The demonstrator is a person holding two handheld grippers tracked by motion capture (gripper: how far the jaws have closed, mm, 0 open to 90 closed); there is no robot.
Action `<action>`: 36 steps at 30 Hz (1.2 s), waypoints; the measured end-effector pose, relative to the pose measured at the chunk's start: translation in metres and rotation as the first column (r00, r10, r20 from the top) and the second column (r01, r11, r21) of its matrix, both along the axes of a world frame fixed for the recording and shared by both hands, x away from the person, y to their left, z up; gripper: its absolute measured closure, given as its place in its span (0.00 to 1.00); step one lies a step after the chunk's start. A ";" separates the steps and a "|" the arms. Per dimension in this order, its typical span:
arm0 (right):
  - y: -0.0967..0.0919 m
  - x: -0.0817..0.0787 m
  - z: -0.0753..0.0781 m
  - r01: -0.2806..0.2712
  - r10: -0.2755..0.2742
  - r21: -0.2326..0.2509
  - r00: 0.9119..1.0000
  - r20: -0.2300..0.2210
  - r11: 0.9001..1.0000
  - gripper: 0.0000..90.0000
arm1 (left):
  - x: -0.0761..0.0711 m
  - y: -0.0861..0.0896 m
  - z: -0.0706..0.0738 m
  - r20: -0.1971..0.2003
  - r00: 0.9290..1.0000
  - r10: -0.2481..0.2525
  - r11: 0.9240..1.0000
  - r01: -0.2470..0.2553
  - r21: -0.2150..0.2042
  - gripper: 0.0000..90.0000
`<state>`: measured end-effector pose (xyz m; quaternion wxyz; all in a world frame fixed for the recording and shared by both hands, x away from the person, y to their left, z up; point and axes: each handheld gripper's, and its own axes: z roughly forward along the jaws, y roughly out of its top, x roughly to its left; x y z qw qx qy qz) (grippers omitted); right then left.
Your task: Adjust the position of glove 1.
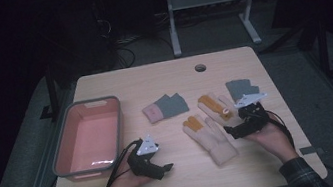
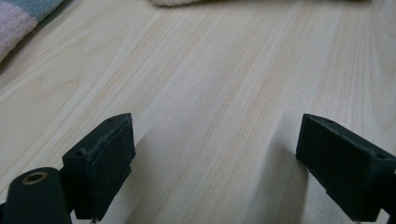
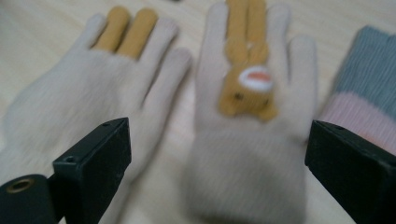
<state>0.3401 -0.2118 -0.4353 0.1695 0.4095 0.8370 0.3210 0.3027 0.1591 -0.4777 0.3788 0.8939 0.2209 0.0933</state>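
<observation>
At the left of the wooden table (image 1: 161,71) I see the grey bin (image 1: 87,137) with a pink inside; its bottom has one bright reflection, so I cannot read it well. Near it, my left gripper (image 1: 151,162) rests low over bare wood with its jaws wide apart and nothing between them. In the left gripper view a pink and grey-blue cloth is cut off at the top left corner. Further right lies a pink and grey mitten (image 1: 165,108), then the cream glove (image 1: 209,138) with orange fingers. My right gripper (image 1: 235,130) stands just beside this glove, its jaws spread wide, holding nothing. In the right gripper view the second cream glove (image 3: 252,116), with a small bear figure, lies blurred between the jaws; whether the pads touch it I cannot tell. Another grey mitten (image 1: 241,87) is partly hidden behind the gripper.
</observation>
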 end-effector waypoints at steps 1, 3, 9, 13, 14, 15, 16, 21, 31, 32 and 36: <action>0.001 0.003 0.000 0.003 -0.003 0.002 1.000 -0.002 1.000 0.08 | 0.000 0.000 0.000 0.001 1.000 0.000 1.000 0.000 -0.001 0.12; 0.002 0.008 0.000 0.009 -0.009 0.002 1.000 0.000 1.000 0.08 | 0.000 0.000 0.001 -0.007 1.000 -0.001 1.000 0.001 0.005 0.12; 0.006 0.034 -0.005 0.039 -0.039 0.012 0.999 -0.014 0.999 0.08 | 0.000 0.000 0.000 -0.005 1.000 -0.001 1.000 0.001 0.001 0.12; 0.009 0.047 -0.013 0.044 -0.044 -0.006 0.999 -0.032 0.999 0.08 | -0.001 -0.001 0.000 -0.006 1.000 -0.003 1.000 0.003 -0.008 0.12; 0.011 0.053 -0.017 0.045 -0.045 -0.001 0.998 -0.041 0.999 0.08 | -0.002 -0.001 0.000 -0.005 1.000 -0.007 1.000 0.007 -0.007 0.12; 0.011 0.053 -0.017 0.045 -0.045 -0.001 0.998 -0.041 0.999 0.08 | -0.002 -0.001 0.000 -0.005 1.000 -0.007 1.000 0.007 -0.007 0.12; 0.011 0.055 -0.019 0.049 -0.049 0.000 0.998 -0.041 0.999 0.08 | -0.002 -0.001 0.000 -0.005 1.000 -0.010 1.000 0.010 -0.004 0.12; 0.013 0.062 -0.034 0.040 -0.042 -0.024 0.996 -0.079 0.999 0.11 | -0.002 -0.001 0.000 -0.006 1.000 -0.010 1.000 0.010 -0.002 0.12; 0.003 0.058 -0.033 0.044 -0.044 0.007 0.998 -0.053 0.999 0.48 | -0.002 0.000 0.000 -0.003 1.000 -0.013 1.000 0.013 0.000 0.12; 0.002 0.058 -0.033 0.047 -0.047 0.011 0.998 -0.052 0.999 0.52 | -0.002 0.000 0.000 -0.002 1.000 -0.013 1.000 0.013 0.000 0.12; 0.001 0.057 -0.031 0.042 -0.041 0.009 0.998 -0.055 0.999 0.60 | -0.002 0.000 0.000 -0.003 1.000 -0.013 1.000 0.013 0.000 0.12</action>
